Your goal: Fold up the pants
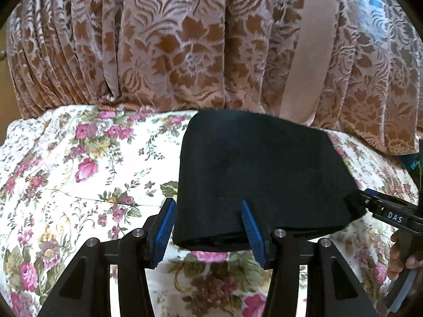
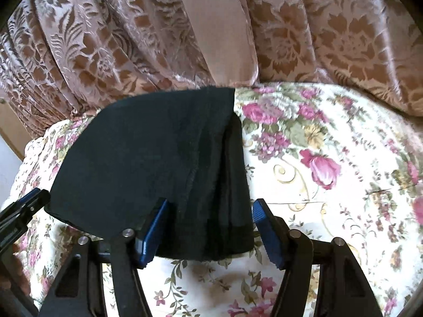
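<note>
left gripper [image 1: 207, 231], right gripper [image 2: 208, 231], jaws apart

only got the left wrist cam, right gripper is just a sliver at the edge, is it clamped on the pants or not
Observer: No. The right gripper is open. The near right corner of the pants sits between its jaws, and its outer finger is clear of the cloth.
Operator: ok is that right side a clean fold
Observer: No, it is the open side. Several stacked layer edges show there, roughly lined up, lying on the floral sheet.
</note>
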Tool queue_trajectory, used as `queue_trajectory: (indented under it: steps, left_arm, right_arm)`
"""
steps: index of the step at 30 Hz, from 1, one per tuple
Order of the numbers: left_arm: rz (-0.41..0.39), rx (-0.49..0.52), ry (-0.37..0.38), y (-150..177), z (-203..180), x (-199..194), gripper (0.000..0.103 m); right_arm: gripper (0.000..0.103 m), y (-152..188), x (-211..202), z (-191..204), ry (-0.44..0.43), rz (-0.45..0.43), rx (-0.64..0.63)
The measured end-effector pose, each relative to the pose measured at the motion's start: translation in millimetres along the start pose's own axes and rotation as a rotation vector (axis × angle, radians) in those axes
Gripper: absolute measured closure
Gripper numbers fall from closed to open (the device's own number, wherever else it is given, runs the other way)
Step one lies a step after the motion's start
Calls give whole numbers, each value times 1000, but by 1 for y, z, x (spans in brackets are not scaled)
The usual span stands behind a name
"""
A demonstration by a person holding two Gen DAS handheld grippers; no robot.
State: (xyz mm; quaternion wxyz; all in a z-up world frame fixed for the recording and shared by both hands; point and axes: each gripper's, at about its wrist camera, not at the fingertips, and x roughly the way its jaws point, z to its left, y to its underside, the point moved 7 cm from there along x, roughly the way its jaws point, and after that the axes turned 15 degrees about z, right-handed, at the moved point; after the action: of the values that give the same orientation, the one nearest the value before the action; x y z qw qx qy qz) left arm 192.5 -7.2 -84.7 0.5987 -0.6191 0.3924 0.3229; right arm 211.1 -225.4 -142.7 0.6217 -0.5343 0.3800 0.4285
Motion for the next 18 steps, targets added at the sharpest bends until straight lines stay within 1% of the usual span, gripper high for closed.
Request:
queue_trajectory:
  steps: [7, 14, 18]
  left_arm:
    - [-49, -6, -14, 19, -11, -40, 50]
    - [-57, -38, -5, 49, -14, -62, 50]
    - [-64, -39, -33, 66, -15, -72, 49]
  right_arm:
    - [36, 14, -36, 18, 7, -80, 15]
    - [36, 52, -61, 46, 45, -122, 26]
    - [36, 71, -67, 60, 67, -129, 8]
